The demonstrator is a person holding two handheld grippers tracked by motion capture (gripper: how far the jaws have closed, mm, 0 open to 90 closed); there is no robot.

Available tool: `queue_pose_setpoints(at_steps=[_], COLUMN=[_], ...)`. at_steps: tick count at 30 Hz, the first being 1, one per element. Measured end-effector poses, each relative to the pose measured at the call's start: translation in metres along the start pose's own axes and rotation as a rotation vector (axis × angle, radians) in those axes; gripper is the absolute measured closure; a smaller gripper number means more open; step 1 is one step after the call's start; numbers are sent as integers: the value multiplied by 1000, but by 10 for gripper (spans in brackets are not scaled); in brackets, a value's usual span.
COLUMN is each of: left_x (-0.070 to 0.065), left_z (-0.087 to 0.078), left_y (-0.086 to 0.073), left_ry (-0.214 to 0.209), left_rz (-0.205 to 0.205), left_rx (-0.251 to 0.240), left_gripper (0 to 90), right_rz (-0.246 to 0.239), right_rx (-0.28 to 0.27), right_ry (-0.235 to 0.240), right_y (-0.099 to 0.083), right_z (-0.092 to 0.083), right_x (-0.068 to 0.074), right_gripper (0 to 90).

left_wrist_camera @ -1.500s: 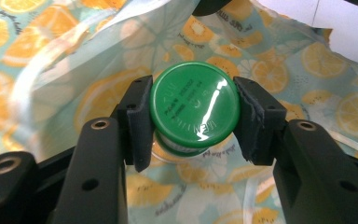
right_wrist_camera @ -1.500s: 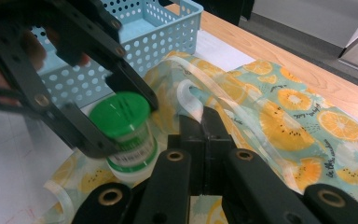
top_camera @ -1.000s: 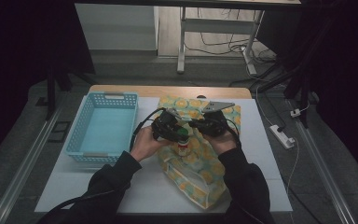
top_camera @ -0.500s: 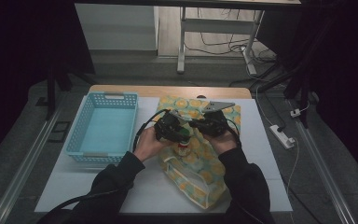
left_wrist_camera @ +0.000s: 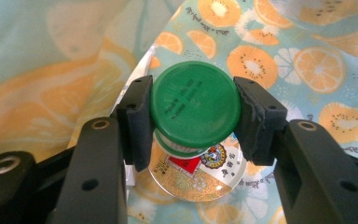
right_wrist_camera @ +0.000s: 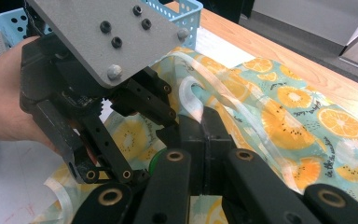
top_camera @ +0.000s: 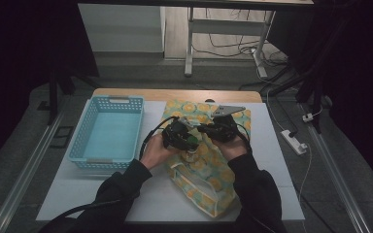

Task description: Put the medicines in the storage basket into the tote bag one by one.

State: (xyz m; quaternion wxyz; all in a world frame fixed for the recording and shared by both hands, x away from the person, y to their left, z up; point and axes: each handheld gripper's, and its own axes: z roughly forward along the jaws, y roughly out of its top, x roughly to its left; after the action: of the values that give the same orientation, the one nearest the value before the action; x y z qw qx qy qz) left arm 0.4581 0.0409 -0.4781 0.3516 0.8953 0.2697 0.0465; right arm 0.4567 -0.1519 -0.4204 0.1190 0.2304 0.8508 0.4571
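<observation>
Left tongs (left_wrist_camera: 193, 116) clamped on green-lidded jar (left_wrist_camera: 195, 109) at bag (left_wrist_camera: 307, 60) mouth; right tongs (right_wrist_camera: 204, 135) fully closed, empty.

Raised lettering ran in curved lines across the top of the green lid (left_wrist_camera: 195, 108), but it was too faint and small to read. Under the lid, the jar's label (left_wrist_camera: 200, 170) carried a red patch w/ pale marks, a round crest-like emblem and a few small dark characters beside it, possibly Chinese; none were legible. The fruit-print bag (right_wrist_camera: 303, 107) had a short line of cursive script next to an orange slice at the right edge, approx. "do the …", the rest not readable. High view: no text could be made out anywhere.
</observation>
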Motion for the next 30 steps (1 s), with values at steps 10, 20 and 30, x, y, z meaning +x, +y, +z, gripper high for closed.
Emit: queue_pose_setpoints(at_steps=[10,20,30], left_x=[1,0,-8], left_z=[-2,-14,-33], left_y=[-1,-1,-7], left_ry=[-5,-33,-51], left_rz=[-18,-52,-51], left_rx=[-20,-47,-57], left_gripper=[438,276,171], right_rz=[-2,-2,-4], right_rx=[2,0,2], right_ry=[0,1,1], right_y=[0,0,0], right_z=[0,0,0], right_x=[0,0,1], right_gripper=[900,900,900])
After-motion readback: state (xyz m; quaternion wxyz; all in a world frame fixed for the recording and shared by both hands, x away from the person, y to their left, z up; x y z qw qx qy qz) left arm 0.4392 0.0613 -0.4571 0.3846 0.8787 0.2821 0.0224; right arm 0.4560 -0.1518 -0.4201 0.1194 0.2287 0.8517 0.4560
